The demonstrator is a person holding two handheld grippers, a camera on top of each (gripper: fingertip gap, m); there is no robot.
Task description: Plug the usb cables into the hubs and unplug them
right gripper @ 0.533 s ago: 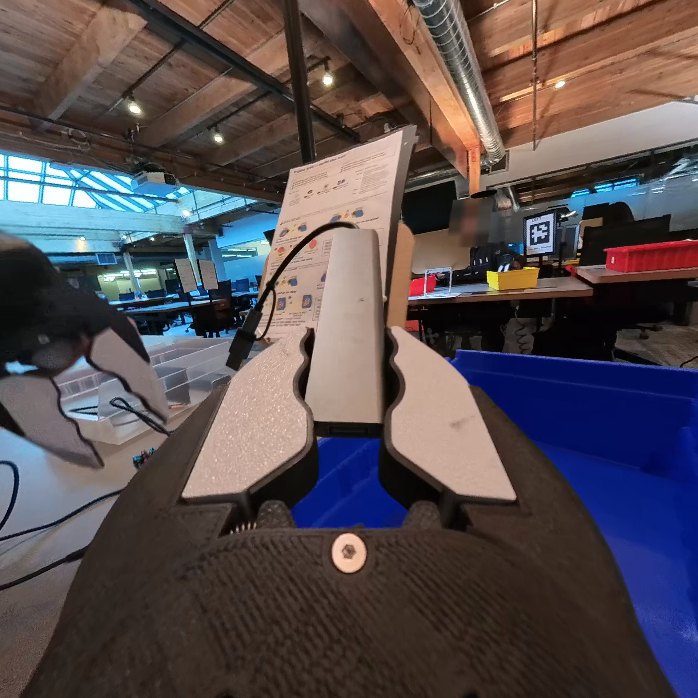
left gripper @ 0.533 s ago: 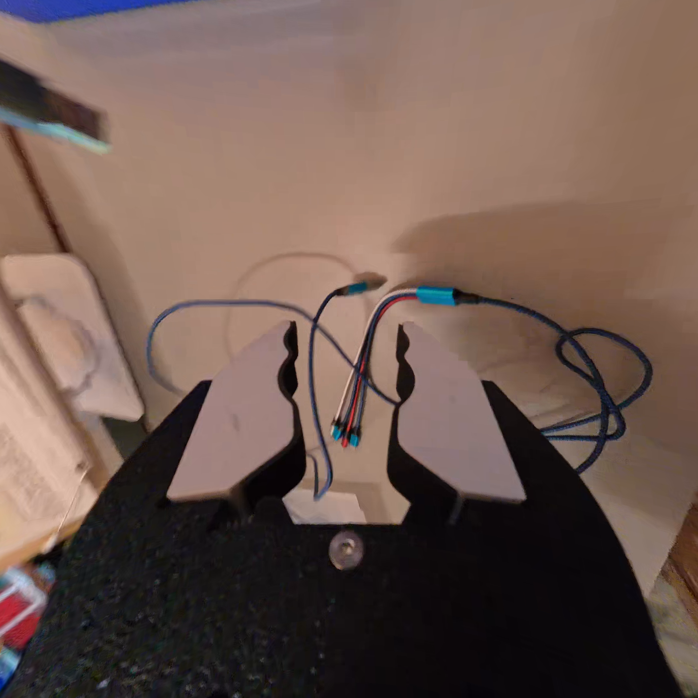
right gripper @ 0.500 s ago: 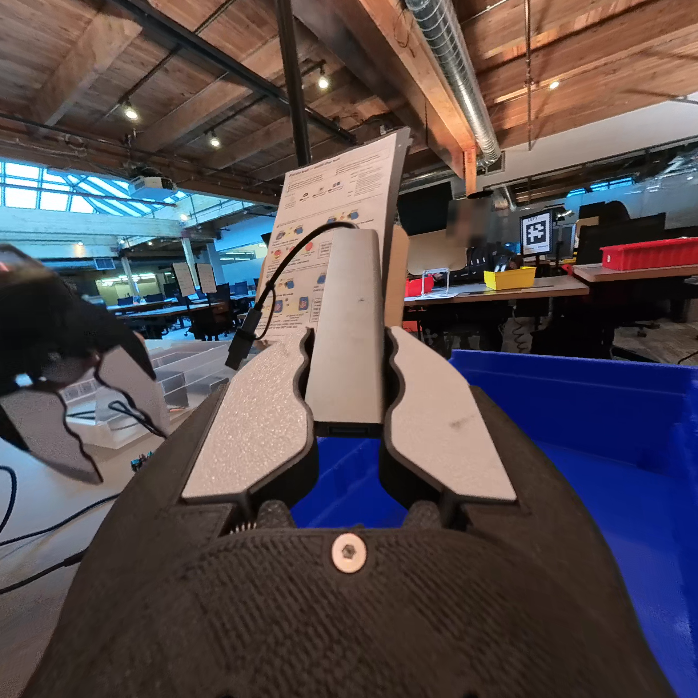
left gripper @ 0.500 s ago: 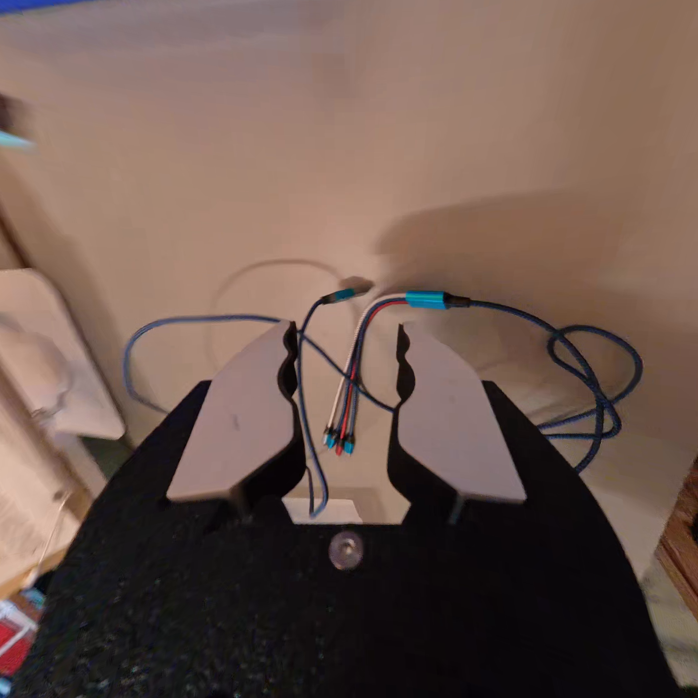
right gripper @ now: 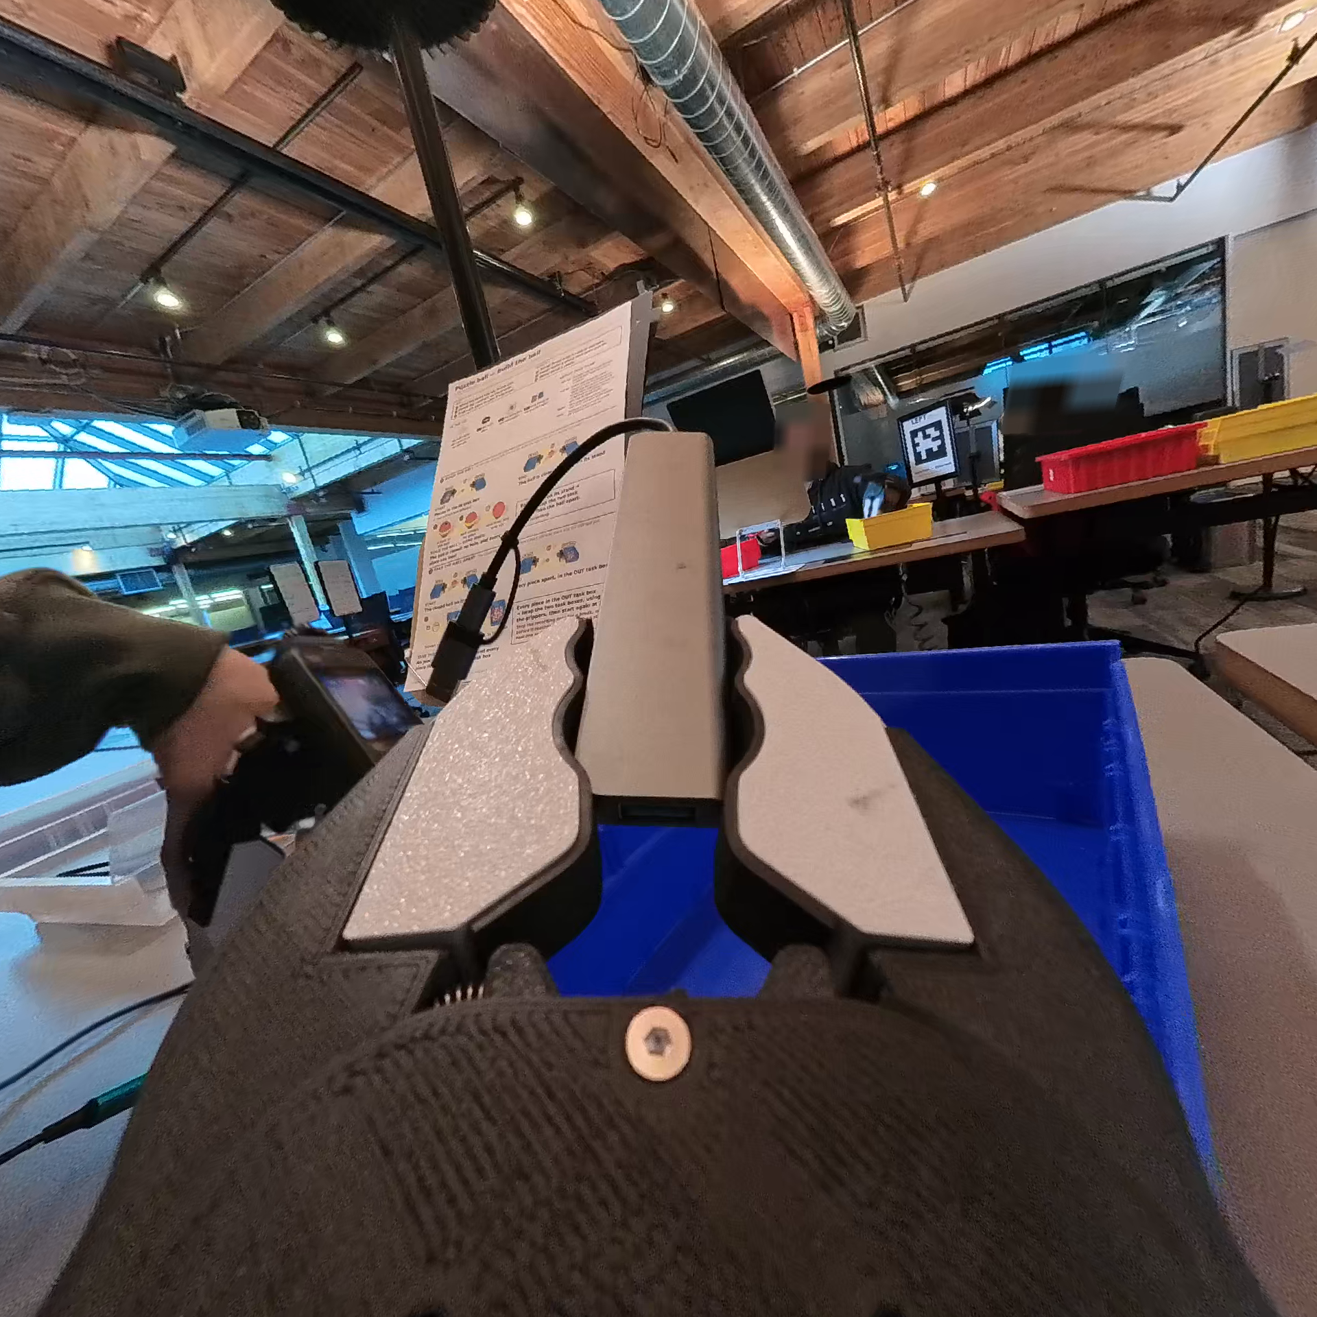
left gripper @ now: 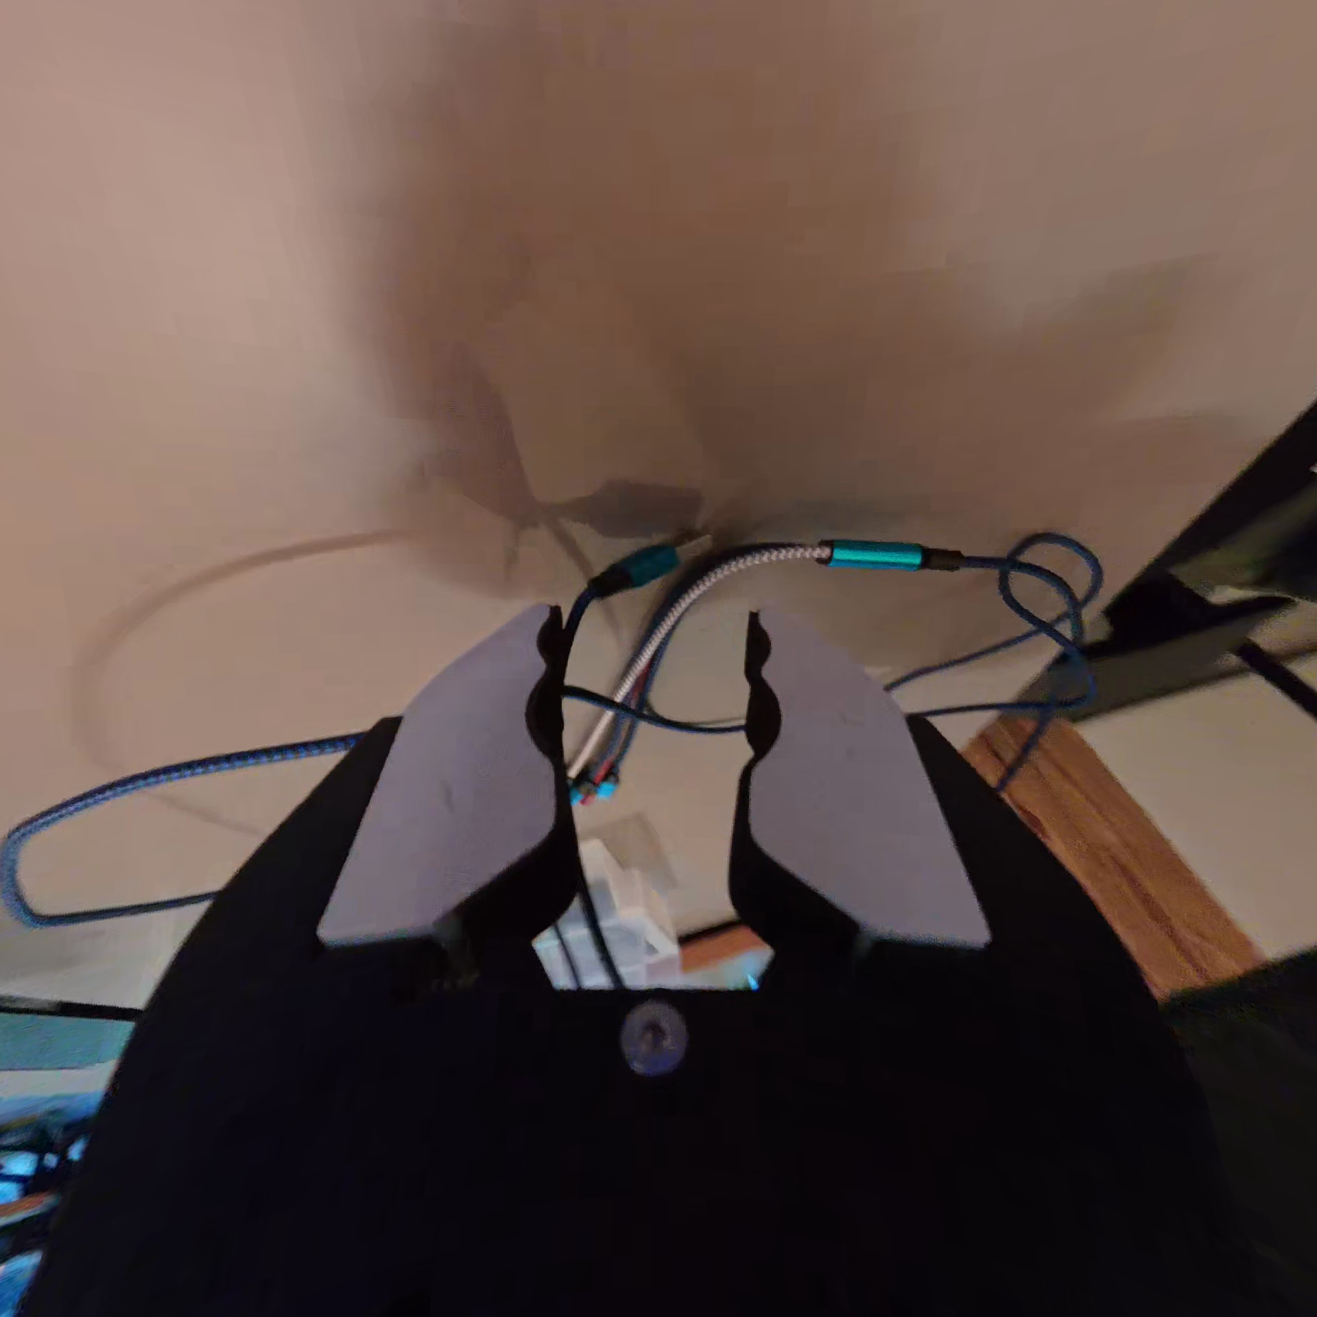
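Two grippers show, one in each wrist view. The left gripper [left gripper: 650,627] fills the lower half of its frame with its jaws spread wide and nothing held between them. Past its fingers, on the pale tabletop [left gripper: 214,321], lies a blue braided USB cable [left gripper: 1055,620]. Its teal USB plug [left gripper: 645,565] sits just above the left finger's tip at frame centre, and a teal splitter sleeve [left gripper: 871,555] lies to the right of that. From the sleeve a white braided lead [left gripper: 684,606] and several coloured leads run down into the gap between the fingers, ending in small teal-collared tips [left gripper: 595,793] beside the left finger. A loop of the blue cable trails out to the lower left.

The right gripper [right gripper: 659,634] is clamped on a grey USB hub [right gripper: 659,606], which stands upright between its fingers at frame centre, a port visible on the near end. The hub's short black pigtail cable [right gripper: 541,492] arcs off its top and hangs to the left, ending in a black connector [right gripper: 460,641]. Behind the hub are a blue plastic bin [right gripper: 1033,748] at right and a printed instruction sheet [right gripper: 527,456] on a stand. At far left a sleeved hand [right gripper: 207,741] grips a black device.
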